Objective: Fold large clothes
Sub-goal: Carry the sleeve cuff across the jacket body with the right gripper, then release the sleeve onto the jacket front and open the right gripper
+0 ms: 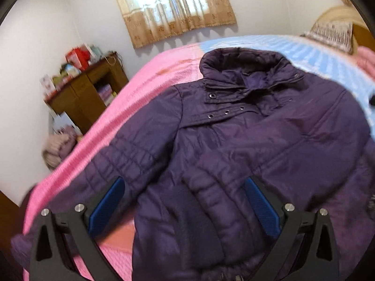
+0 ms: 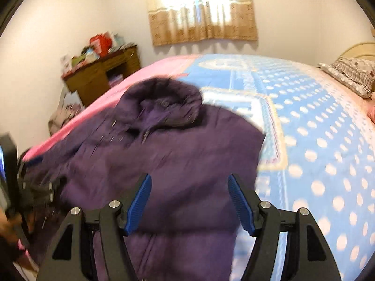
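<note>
A dark purple padded jacket (image 1: 234,128) lies front up on the bed, its stand-up collar (image 1: 241,63) toward the far wall and its snap placket closed. One quilted sleeve (image 1: 105,164) runs off to the lower left over the pink cover. My left gripper (image 1: 185,181) hovers open above the jacket's lower front, nothing pressed between its blue pads (image 1: 110,206). In the right wrist view the jacket (image 2: 175,152) is blurred. My right gripper (image 2: 189,178) is open over its lower right part, with no cloth between the pads. The left gripper (image 2: 11,175) and a hand show at that view's left edge.
The bed has a pink cover (image 1: 145,79) on the left and a blue dotted blanket (image 2: 316,128) on the right. A pillow (image 2: 351,75) lies by the headboard. A cluttered brown desk (image 1: 84,93) stands against the far wall under a curtained window (image 1: 173,9).
</note>
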Demonstrator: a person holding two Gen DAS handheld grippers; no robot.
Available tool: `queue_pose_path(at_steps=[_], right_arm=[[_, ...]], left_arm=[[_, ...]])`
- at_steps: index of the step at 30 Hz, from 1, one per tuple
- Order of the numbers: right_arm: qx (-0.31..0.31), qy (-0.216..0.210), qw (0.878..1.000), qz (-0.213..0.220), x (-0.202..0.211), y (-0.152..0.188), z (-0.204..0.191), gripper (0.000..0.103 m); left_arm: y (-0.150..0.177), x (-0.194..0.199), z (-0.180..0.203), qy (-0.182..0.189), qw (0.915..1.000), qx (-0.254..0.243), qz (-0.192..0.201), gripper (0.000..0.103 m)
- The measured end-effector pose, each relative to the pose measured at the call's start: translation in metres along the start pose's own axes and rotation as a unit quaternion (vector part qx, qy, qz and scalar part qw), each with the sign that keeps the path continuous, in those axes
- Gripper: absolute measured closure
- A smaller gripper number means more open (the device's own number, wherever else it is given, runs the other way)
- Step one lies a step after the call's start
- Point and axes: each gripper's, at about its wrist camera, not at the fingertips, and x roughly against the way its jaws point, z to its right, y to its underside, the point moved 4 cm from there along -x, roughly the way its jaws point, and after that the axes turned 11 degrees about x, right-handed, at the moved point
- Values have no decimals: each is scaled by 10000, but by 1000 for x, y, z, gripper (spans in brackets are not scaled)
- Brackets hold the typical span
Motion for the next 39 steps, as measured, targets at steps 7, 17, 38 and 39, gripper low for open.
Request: queue_pose_path(at_steps=[7,17,38,39], right_arm=[[-24,-79,9980,-629,-74,11,-1,35],[344,270,9990,28,-27,-1,-9,35],[1091,405,9900,-794,-99,31,-46,26],[1077,392,9902,-799,-100,32,-46,26]], left_arm=[[8,-34,8,-164,9989,-110,-428,0],[-9,12,-6,-328,9991,251,53,0],[5,-48,43,-93,9977,403,-543,0],[4,-49,43,-90,9975,416,-569,0]])
